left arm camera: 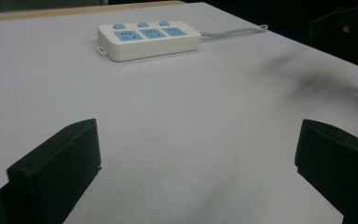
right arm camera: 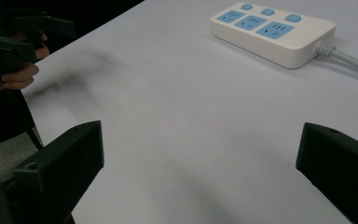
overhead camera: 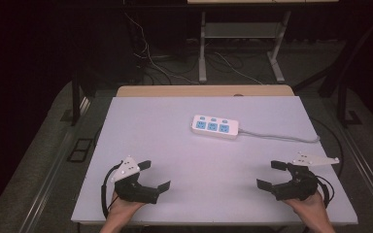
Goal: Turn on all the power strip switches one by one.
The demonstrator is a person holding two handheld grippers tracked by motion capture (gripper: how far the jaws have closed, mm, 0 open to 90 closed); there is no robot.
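Lying on the far middle of the white tabletop (overhead camera: 175, 160), the power strip (overhead camera: 215, 127) stays well apart from both tongs: left tongs (overhead camera: 155, 175) and right tongs (overhead camera: 269, 174) gape wide, empty, near the front edge.

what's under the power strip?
The power strip lies flat on the white table, nothing else showing beneath it. Its grey cable runs off along the table to the right. The covered patch of table cannot be seen.

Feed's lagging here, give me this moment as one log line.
left gripper: open, empty | right gripper: open, empty | power strip: mid-table, untouched, cord trailing right | table
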